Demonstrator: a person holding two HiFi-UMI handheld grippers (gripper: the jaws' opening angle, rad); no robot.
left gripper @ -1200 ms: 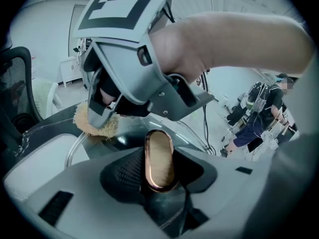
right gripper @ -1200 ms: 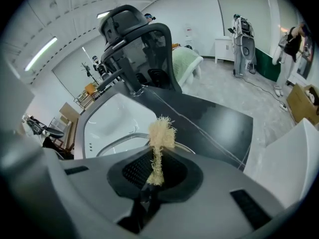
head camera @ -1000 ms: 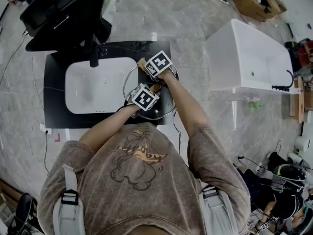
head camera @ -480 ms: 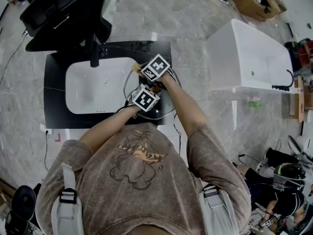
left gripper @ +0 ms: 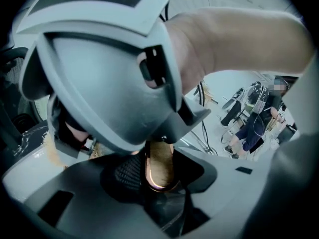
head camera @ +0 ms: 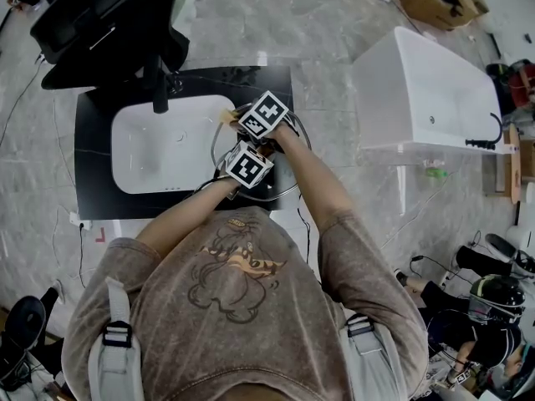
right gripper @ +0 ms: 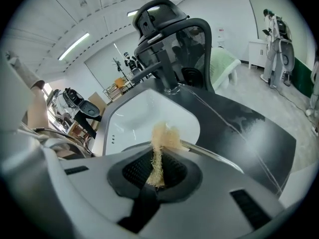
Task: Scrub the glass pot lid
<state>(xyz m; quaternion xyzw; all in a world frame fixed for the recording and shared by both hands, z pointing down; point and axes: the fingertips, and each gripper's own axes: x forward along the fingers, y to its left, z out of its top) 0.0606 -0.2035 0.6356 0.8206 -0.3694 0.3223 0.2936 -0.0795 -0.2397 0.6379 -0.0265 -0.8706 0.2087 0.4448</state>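
Note:
The glass pot lid (head camera: pixel 266 189) is held over the black countertop (head camera: pixel 96 140), at the right edge of the white sink (head camera: pixel 159 153). My left gripper (head camera: pixel 261 152) is shut on the lid's wooden knob (left gripper: pixel 159 164), which sits between the dark pads in the left gripper view. My right gripper (head camera: pixel 231 119) is shut on a tan fibrous scrubber (right gripper: pixel 160 153). The scrubber's tuft rests at the lid's metal rim (right gripper: pixel 212 155) on the sink side. The right gripper's grey body fills most of the left gripper view.
A black faucet (head camera: pixel 156 86) stands behind the sink, with a black office chair (head camera: pixel 100 23) beyond it. A white bathtub (head camera: pixel 426 98) sits on the floor to the right. Cables trail off the counter, and people stand in the room's background.
My right gripper has shifted slightly left with the scrubber, toward the sink-side rim of the lid. The left gripper keeps its hold on the knob in the same place.

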